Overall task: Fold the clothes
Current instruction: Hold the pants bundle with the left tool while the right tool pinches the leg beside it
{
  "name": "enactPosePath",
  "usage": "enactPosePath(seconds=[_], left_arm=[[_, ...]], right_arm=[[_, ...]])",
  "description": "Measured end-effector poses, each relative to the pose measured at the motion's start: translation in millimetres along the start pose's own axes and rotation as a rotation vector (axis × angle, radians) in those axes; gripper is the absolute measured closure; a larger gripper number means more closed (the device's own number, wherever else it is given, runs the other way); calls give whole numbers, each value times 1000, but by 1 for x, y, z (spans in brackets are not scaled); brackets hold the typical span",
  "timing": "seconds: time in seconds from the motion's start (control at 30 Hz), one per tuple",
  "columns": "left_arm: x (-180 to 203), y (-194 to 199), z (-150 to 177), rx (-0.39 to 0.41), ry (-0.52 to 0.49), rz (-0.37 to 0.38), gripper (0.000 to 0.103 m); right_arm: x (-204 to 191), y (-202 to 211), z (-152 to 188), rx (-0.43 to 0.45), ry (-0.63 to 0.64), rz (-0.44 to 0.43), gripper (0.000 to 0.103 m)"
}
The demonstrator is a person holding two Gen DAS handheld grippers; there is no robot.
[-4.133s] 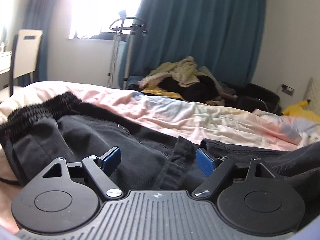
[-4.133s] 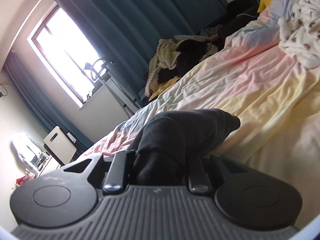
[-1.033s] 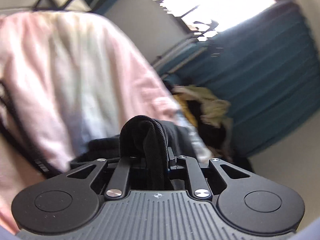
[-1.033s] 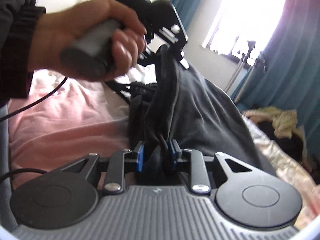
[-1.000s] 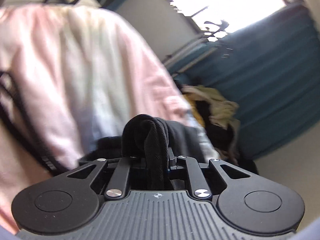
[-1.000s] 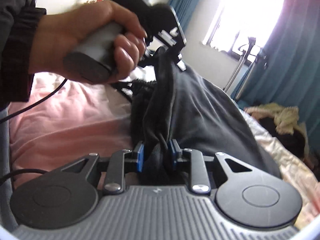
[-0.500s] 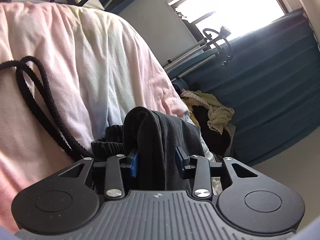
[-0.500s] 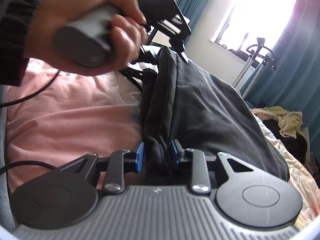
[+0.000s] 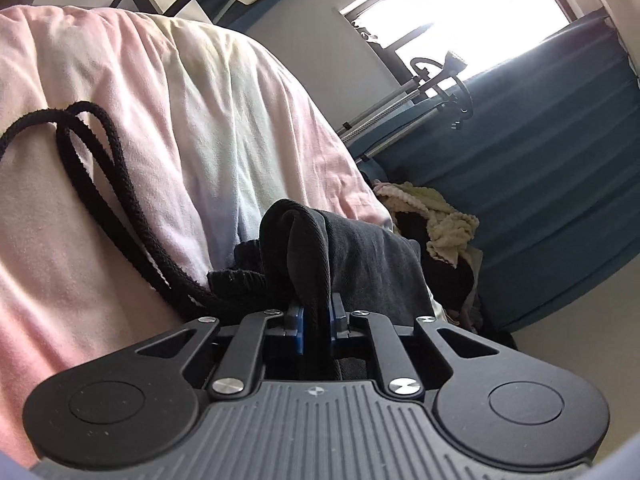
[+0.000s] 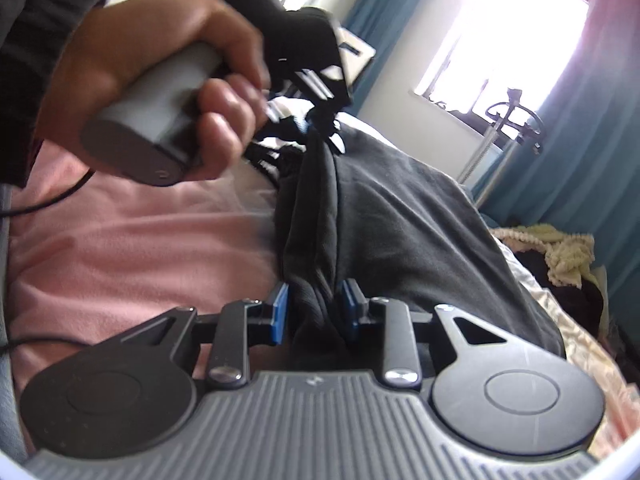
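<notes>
Pink bedsheet [image 9: 120, 184] underneath, dark trousers [image 10: 420, 232] draped on it, one edge stretched between both tools, likely to carry a fold over. Left gripper [image 9: 316, 322] jaws pinched narrow on bunched cloth; right gripper [image 10: 314, 312] jaws partly apart, fabric between. Hand [image 10: 160, 80] blurred; the trousers' far end is hidden.

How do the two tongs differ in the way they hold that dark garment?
The left tongs pinch a thin rolled edge of the dark garment, their blue pads nearly together. The right tongs stand wider, around a thicker bunch. A hand shows only with the left. Both have blue pads and grip the same cloth.
</notes>
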State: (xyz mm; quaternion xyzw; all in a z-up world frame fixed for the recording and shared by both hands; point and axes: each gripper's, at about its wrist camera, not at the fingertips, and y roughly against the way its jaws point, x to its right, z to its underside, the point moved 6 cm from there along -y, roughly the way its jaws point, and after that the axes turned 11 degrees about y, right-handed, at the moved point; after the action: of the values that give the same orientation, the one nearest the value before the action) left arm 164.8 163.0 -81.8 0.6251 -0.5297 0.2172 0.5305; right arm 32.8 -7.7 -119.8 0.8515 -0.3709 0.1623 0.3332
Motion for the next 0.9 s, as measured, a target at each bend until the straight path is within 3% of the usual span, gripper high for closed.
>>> enactPosePath(seconds=[0.17, 0.23, 0.3, 0.37, 0.43, 0.5, 0.63, 0.9], left_arm=[[-5, 27, 5, -32, 96, 61, 90], [-9, 34, 9, -52, 132, 75, 83], [-11, 29, 12, -70, 134, 42, 39], [-15, 25, 14, -72, 136, 10, 25], [-19, 22, 13, -54, 152, 7, 24], [-24, 14, 15, -76, 179, 19, 15], [-29, 2, 20, -115, 204, 13, 15], [-31, -20, 26, -151, 223, 34, 15]], right_arm=[[35, 19, 12, 62, -262, 6, 74], [51, 27, 18, 90, -378, 10, 74], [66, 35, 25, 118, -494, 15, 74], [82, 43, 32, 146, -609, 19, 74], [98, 51, 39, 174, -725, 23, 74], [114, 59, 46, 202, -841, 28, 73], [136, 60, 73, 216, -1046, 51, 72], [154, 57, 117, 206, -1282, 92, 72]])
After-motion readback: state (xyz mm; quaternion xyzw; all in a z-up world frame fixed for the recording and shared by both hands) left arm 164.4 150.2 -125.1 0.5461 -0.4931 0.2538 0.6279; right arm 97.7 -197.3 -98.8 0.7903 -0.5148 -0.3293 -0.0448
